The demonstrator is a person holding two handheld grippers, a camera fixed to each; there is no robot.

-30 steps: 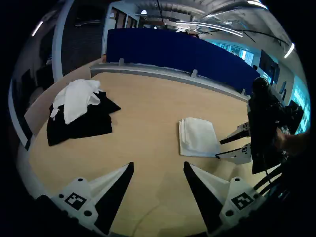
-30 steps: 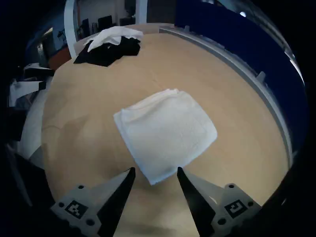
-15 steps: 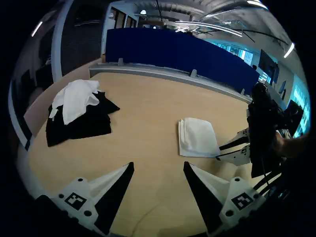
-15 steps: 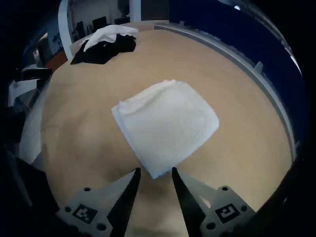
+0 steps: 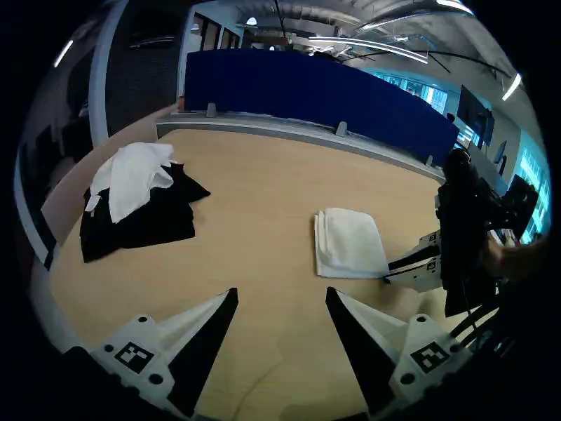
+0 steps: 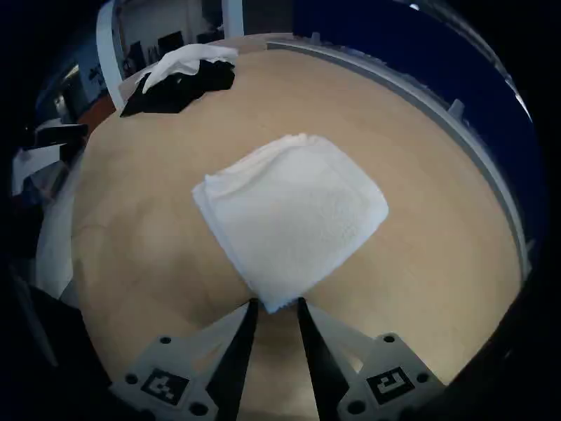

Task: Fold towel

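1. The white towel (image 6: 291,214) lies folded into a thick, nearly square pad flat on the light wooden tabletop (image 6: 421,231). It sits around the middle, well apart from the far edge.
2. The right claw (image 6: 276,307) is low at the towel's near corner. Its fingers stand narrow, with that corner sitting between the two tips.
3. A strip of bare tabletop shows between the fingers behind the corner. I cannot tell whether both tips press on the cloth.
4. In the left gripper view the right claw (image 5: 387,274) shows from the side, with its tips close together at the corner of the towel (image 5: 348,242). A person's hand (image 5: 515,256) holds it from the right.
5. The left claw (image 5: 280,291) hangs over bare tabletop (image 5: 259,182) close to the near edge. Its fingers are spread wide, nothing is between them, and it is well apart from the towel.
6. A pile of black cloth (image 5: 144,217) with a crumpled white cloth (image 5: 133,175) on top lies near the left edge. It is well apart from the towel, and the same pile (image 6: 179,81) shows toward the far left corner in the right gripper view.
7. A blue partition (image 5: 315,91) runs along the far edge on a grey rail.
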